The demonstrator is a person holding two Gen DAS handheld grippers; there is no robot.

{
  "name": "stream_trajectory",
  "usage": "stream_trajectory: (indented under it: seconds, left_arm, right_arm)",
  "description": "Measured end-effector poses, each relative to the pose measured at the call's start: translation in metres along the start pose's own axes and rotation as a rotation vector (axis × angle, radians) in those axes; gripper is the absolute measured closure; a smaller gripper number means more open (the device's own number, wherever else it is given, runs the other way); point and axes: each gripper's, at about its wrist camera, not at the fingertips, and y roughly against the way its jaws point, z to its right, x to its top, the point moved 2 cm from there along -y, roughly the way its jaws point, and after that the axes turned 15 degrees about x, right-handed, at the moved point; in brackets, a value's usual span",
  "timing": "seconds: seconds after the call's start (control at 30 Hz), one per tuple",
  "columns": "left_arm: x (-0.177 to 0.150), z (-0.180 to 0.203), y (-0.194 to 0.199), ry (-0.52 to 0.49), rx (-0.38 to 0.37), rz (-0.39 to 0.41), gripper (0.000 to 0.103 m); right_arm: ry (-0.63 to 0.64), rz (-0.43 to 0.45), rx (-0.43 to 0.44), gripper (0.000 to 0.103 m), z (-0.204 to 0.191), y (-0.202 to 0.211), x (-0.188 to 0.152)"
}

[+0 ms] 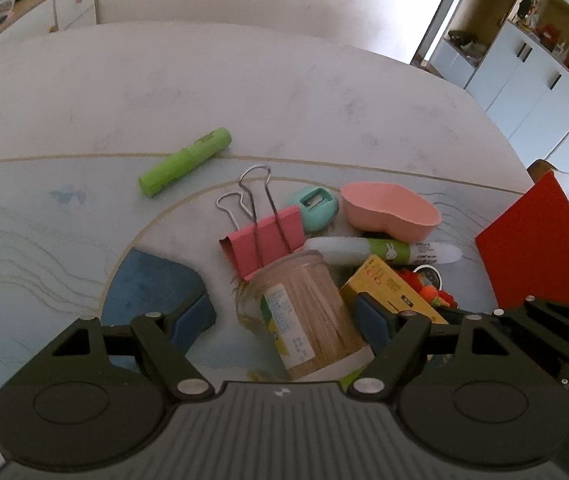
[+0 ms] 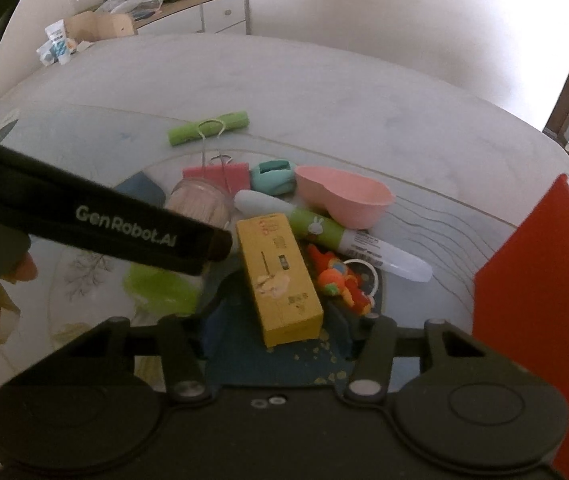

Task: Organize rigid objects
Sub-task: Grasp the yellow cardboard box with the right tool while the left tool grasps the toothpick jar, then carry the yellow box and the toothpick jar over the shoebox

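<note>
The left gripper (image 1: 290,320) is nearest its camera, its blue pads spread wide to either side of a clear jar of toothpicks (image 1: 308,316) that lies on its side between them; the left pad stands well off the jar, the right pad (image 1: 372,322) sits just beside it, and whether it touches cannot be told, so nothing is clamped. A pink binder clip (image 1: 264,240) lies just past the jar's far end, wire handles pointing away. Beyond it come a mint pencil sharpener (image 1: 316,206) and a pink bean-shaped dish (image 1: 390,210), with a glue stick (image 1: 380,250) bearing a rabbit label lying across in front of the dish. A green highlighter (image 1: 184,162) lies apart, further toward the far edge of the desk (image 1: 244,92). In the right wrist view the right gripper (image 2: 274,330) is also opened wide, its fingers flanking the near end of a yellow box (image 2: 280,280) without pressing it. An orange toy (image 2: 342,282) lies just right of the box, touching or nearly so. An upright red board (image 2: 540,264) stands near the desk's right edge. The left gripper's black body, printed GenRobot.AI, crosses the left of this view, over the jar.
</note>
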Motion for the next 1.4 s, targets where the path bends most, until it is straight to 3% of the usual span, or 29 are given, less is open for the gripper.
stream_trajectory:
  seconds: [0.3, 0.6, 0.73, 1.07, 1.4]
  left_arm:
    - [-0.011, -0.014, 0.0, -0.022, 0.018, 0.007, 0.025]
    - [-0.017, -0.017, 0.008, -0.064, -0.023, 0.038, 0.055]
    - [-0.018, -0.018, 0.011, -0.067, -0.018, 0.053, 0.061]
    - [-0.021, -0.019, 0.028, -0.058, -0.053, 0.051, 0.061]
    - [-0.019, -0.018, 0.062, -0.04, -0.095, 0.058, 0.061]
  right_arm:
    - [0.005, 0.0, 0.018, 0.057, -0.008, -0.013, 0.005]
    - [-0.038, 0.034, -0.003, 0.073, -0.014, -0.018, 0.01]
    - [-0.065, 0.048, -0.013, 0.074, -0.017, -0.015, 0.011]
    - [-0.097, 0.101, -0.037, 0.075, -0.028, 0.014, 0.008]
    - [-0.116, 0.192, -0.056, 0.075, -0.029, 0.069, 0.004]
